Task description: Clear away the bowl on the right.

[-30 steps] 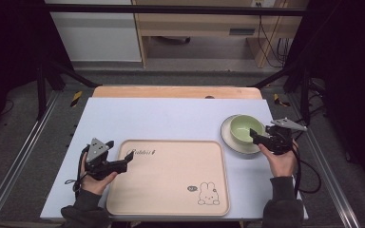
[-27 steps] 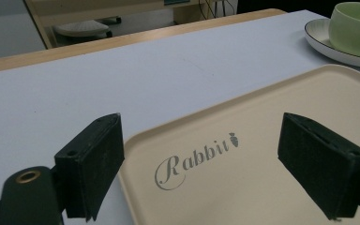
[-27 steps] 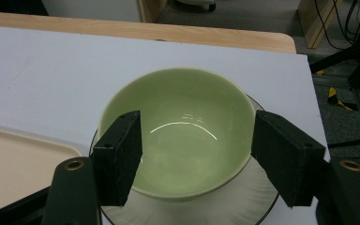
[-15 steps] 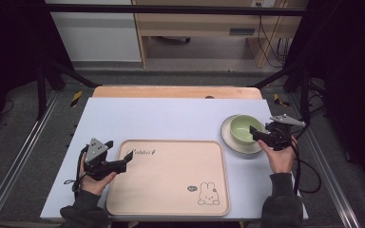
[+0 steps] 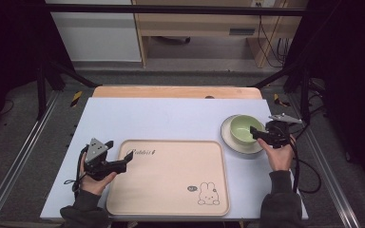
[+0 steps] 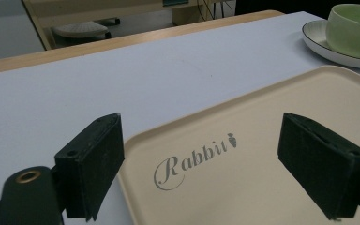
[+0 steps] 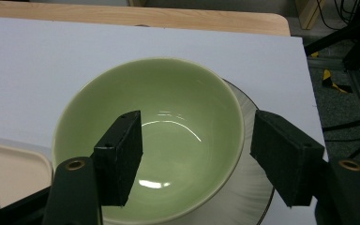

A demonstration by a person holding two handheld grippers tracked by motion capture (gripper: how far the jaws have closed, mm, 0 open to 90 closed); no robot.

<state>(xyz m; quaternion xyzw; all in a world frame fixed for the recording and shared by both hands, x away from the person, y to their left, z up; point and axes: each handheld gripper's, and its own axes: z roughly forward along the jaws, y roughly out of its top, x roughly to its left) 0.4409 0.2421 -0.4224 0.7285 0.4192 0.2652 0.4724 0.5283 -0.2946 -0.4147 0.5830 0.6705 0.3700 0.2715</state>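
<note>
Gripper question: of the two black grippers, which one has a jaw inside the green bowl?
The right gripper: one jaw inside the green ceramic bowl. The left gripper is at the beige tray.

bowl [image 5: 242,130] on plate [image 5: 232,142], right of tray [image 5: 166,178]

Two forearms in dark grey long sleeves with ribbed cuffs. Each hand carries a black two-jaw tool. The left tool [image 5: 127,158] has a grey three-cornered plate on top; the right tool [image 5: 255,132] bears a similar grey plate. A thin black cable trails from each. Seen close, the jaws are thick, rectangular, matte black blocks with tiny holes in their end faces, mounted on black arms with a brass-ringed hole.
</note>
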